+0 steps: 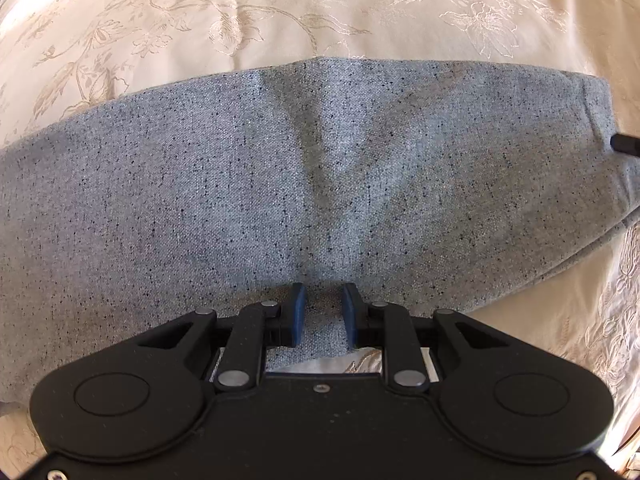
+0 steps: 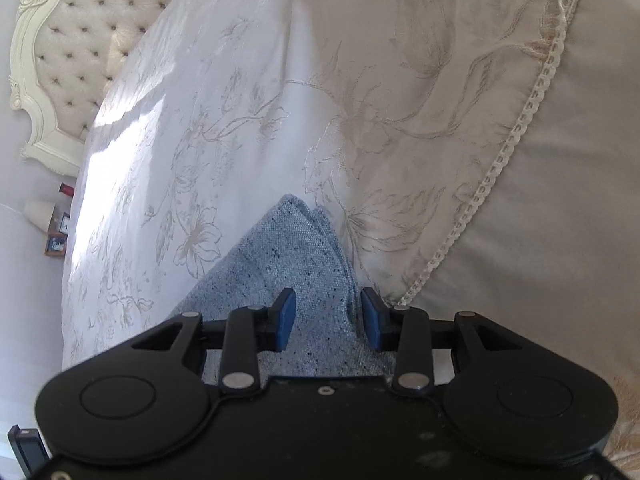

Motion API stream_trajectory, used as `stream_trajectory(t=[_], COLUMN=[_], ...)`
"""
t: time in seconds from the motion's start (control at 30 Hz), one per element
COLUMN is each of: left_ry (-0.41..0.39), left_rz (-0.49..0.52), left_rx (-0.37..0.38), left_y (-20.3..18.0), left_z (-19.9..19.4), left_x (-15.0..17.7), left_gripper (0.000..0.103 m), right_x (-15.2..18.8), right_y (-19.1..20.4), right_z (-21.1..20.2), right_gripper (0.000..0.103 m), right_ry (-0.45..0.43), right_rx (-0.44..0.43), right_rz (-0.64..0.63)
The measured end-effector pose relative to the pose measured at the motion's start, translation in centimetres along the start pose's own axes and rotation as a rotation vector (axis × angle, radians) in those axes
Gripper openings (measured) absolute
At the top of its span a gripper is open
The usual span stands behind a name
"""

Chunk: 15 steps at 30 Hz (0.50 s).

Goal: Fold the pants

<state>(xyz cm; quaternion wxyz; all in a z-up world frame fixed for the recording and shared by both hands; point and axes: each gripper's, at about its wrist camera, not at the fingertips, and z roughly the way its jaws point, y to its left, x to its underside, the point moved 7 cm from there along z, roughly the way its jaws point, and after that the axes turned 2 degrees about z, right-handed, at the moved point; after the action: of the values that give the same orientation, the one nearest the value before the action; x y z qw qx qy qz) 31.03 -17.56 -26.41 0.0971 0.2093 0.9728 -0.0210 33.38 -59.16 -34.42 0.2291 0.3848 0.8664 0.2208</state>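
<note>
Left gripper (image 1: 323, 314), pointing steeply down: blue pads (image 1: 298, 312) set apart, a strip of grey cloth showing in the gap between them. Whether the pads press on a raised fold or merely hover over the cloth cannot be told from this angle.

Right gripper (image 2: 326, 322): jaws spread wider, pads clear of the cloth, a pointed corner of the fabric lying between and beyond them.

Pants (image 1: 320, 168): grey-blue, dark-flecked weave, lying flat across the bed. Left wrist view gives the broad band of them running side to side, with soft creases fanning up from the gripper. A small black tip (image 1: 624, 145) pokes in at the right edge over the cloth. Right wrist view gives only the layered corner (image 2: 296, 248), several edges stacked at the point.

Surface: cream bedspread (image 1: 280, 12) with embroidered flower pattern; right wrist view adds a lace trim (image 2: 516, 140) along a seam and bright sunlight on the left part.

Room, right wrist view only: tufted cream headboard (image 2: 80, 40) with a carved frame, and below it small items on a bedside stand (image 2: 56, 240), too small to name.
</note>
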Motion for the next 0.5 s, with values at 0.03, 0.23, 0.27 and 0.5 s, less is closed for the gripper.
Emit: stream_trajectory(t=[0.03,0.23,0.27,0.5], left_ry=[-0.001,-0.001,0.001,-0.11], left_rz=[0.001,0.013,0.014,-0.003], left_rx=[-0.001,-0.009,-0.009,0.003], left_y=[0.0,-0.3,-0.3,0.8], left_z=[0.0,-0.4,-0.7,-4.8], left_x=[0.0,-0.2,-0.3,-3.7], left_gripper=[0.031,0.031,0.031,0.031], right_x=[0.3,1.1,1.1,1.2], right_y=[-0.1,-0.3,0.0,2.7], right_z=[0.1,0.3,0.3,-2.0], right_gripper=[0.039,0.033,0.012,0.009], right_ry=[0.02,0.101,0.112,0.069], right_rx=[-0.001,-0.053,-0.06,-0.044], right_rz=[-0.011,-0.03,-0.043,-0.146])
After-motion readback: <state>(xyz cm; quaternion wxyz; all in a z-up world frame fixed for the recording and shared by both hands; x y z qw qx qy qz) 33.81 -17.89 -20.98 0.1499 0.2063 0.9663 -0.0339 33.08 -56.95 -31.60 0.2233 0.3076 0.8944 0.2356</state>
